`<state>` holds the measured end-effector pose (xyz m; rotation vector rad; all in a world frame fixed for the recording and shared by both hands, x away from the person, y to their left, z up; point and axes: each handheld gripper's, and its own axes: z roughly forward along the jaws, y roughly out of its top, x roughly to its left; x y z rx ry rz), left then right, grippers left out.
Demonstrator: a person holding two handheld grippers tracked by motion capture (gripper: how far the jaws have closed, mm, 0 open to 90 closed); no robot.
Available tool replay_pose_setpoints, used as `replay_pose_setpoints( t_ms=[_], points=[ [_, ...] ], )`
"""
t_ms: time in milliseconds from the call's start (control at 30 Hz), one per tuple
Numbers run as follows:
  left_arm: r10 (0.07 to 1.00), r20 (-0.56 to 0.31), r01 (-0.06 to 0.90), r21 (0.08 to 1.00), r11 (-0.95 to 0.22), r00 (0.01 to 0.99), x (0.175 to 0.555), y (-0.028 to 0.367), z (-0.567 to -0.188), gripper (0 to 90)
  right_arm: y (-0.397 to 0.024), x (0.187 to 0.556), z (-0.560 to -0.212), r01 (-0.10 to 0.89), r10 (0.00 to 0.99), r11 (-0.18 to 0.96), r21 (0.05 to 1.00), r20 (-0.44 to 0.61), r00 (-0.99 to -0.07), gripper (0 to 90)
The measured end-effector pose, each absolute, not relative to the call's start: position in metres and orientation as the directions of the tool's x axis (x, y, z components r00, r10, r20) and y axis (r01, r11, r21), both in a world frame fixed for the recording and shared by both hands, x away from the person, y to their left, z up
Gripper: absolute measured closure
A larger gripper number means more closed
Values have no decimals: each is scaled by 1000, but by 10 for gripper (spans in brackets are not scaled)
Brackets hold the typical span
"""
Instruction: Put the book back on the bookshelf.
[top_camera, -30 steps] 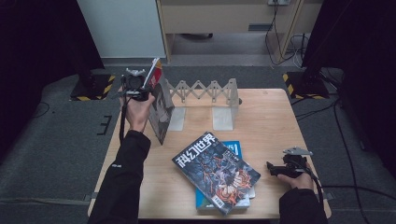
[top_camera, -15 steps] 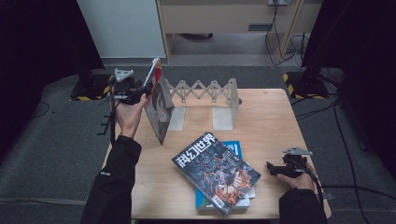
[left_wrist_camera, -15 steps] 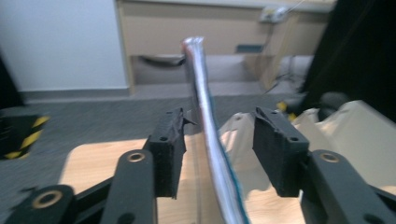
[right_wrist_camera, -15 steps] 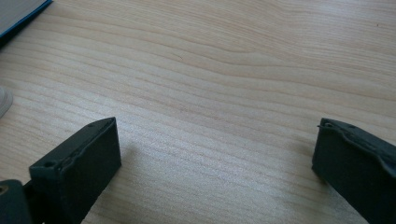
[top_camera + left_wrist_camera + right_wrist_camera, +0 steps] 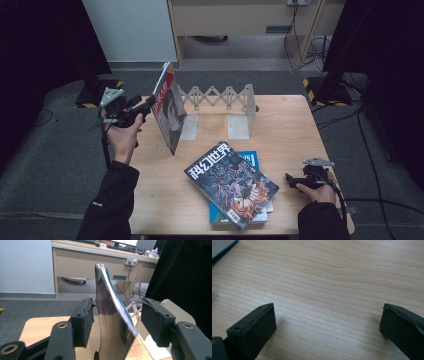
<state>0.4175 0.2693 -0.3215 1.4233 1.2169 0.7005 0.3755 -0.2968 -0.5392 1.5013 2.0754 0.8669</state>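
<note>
From above, light falls evenly on my table (image 5: 300,125) while the room's sides sink into near black. The magazine cover (image 5: 232,182) catches a mild sheen. Along my left jaws, the upright magazine (image 5: 112,322) glares silver, close and slightly soft, with the desk behind sharper. Under my right jaws the wood grain looks crisp, with soft shadows beside each pad (image 5: 253,330).
</note>
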Motion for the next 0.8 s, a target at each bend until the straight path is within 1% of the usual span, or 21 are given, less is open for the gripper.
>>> replay_pose_setpoints(
  t_ms=[133, 300, 400, 533, 600, 667, 800],
  points=[
    [932, -202, 303, 947, 107, 301, 405, 276, -335, 392, -298, 375, -539, 669, 949, 218, 711, 7, -317, 42],
    [928, -208, 326, 940, 101, 311, 394, 279, -355, 364, -299, 373, -534, 683, 950, 219, 697, 7, -312, 136],
    [923, -206, 340, 936, 89, 325, 389, 280, -365, 347, -299, 373, -532, 696, 955, 196, 690, 28, -297, 162],
    [912, -219, 396, 916, 70, 346, 383, 278, -379, 332, -300, 372, -529, 690, 957, 192, 698, 24, -291, 177],
    [902, -228, 411, 909, 63, 366, 379, 275, -386, 331, -300, 371, -527, 687, 957, 194, 701, 17, -288, 199],
    [897, -220, 394, 918, 57, 383, 375, 273, -393, 332, -300, 371, -526, 687, 960, 185, 703, 21, -281, 216],
    [878, -226, 417, 908, 33, 422, 372, 267, -407, 314, -300, 370, -523, 688, 960, 177, 704, 29, -277, 220]
  ],
)
